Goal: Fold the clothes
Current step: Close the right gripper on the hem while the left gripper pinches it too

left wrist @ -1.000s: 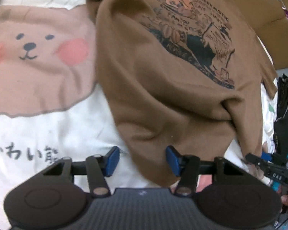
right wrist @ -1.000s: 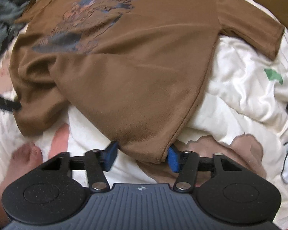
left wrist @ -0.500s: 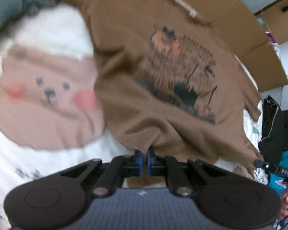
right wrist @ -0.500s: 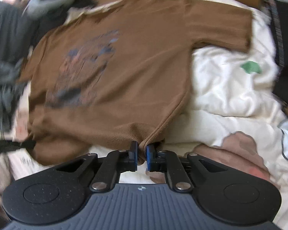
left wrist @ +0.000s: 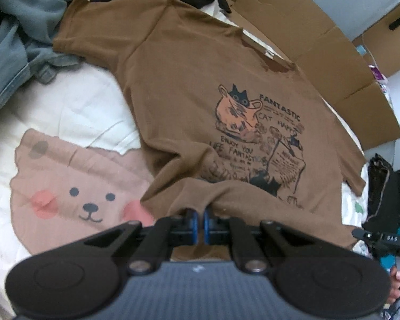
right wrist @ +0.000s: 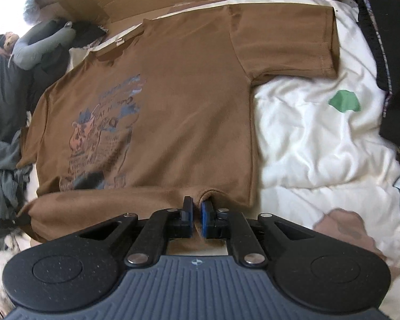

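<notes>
A brown T-shirt [left wrist: 189, 85] with a cat print lies face up on a white bear-print bedspread [left wrist: 74, 106]. It also shows in the right wrist view [right wrist: 186, 93]. My left gripper [left wrist: 199, 222] is shut on the shirt's bottom hem near its left side. My right gripper [right wrist: 196, 213] is shut on the hem near its right side. The hem is lifted and folded a little over the lower body, covering the bottom of the print. Both sleeves lie spread out.
A pile of blue-grey clothes [left wrist: 10, 34] lies at the left of the shirt. Flattened cardboard [left wrist: 306, 34] lies behind the collar. Dark clothing [right wrist: 386, 53] sits at the bed's right edge. The other gripper's tip [left wrist: 378, 237] shows at the right.
Both grippers were open at the hem a second ago. They have shut on it and lifted it, pulling the shirt flatter and bringing the hem up over the lower body.
</notes>
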`<state>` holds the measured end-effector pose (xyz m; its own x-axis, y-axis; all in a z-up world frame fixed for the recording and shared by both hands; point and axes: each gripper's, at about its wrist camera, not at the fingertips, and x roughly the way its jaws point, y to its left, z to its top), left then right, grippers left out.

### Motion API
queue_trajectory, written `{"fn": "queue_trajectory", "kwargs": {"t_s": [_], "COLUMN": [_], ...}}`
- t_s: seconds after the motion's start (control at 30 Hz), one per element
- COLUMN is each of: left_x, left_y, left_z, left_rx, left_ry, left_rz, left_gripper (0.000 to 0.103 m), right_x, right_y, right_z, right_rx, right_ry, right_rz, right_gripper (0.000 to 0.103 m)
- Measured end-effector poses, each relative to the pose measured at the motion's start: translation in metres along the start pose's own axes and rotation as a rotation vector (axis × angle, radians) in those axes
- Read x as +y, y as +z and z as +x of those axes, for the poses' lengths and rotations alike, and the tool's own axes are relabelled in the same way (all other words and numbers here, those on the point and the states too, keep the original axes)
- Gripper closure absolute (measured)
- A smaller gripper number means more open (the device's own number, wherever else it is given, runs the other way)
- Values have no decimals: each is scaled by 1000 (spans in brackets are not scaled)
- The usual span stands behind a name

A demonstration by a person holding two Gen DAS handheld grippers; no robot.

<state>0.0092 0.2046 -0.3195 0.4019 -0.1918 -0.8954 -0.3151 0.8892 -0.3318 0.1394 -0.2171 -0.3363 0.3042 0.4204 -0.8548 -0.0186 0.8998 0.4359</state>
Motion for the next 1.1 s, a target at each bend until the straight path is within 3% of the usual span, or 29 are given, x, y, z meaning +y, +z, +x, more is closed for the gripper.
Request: {"fn": "queue_trajectory", "kwargs": {"t_s": [0.2, 0.37, 0.63, 0.73, 0.93, 1.0, 1.1], "left_x": [-4, -5, -3, 0, 1, 0, -2], "left_y": [15, 26, 37, 39, 40, 40, 38], "left_z": [17, 28, 43, 48, 51, 51, 50], "left_rx": [-14, -23, -23, -12, 8, 14, 27], "left_ry": [37, 61, 79, 79, 82, 86, 98], "left_rz": [3, -11, -52, -68, -71, -52, -18], "left_gripper": [98, 98, 98, 98, 98, 98, 98], "right_x": [3, -2, -22, -29, -19, -14, -11], "right_y": [25, 42, 34, 22, -5, -10, -14], "right_z": [21, 22, -9, -9, 10, 18, 26], "right_rx": [-19, -84, -153, -106, 23, 38, 37], "right_ry": [-22, -11, 36, 73, 29, 23, 28], "right_rz": [-1, 32, 65, 53, -149, -192, -221], "right_gripper": [99, 96, 79, 75, 70, 70, 61]}}
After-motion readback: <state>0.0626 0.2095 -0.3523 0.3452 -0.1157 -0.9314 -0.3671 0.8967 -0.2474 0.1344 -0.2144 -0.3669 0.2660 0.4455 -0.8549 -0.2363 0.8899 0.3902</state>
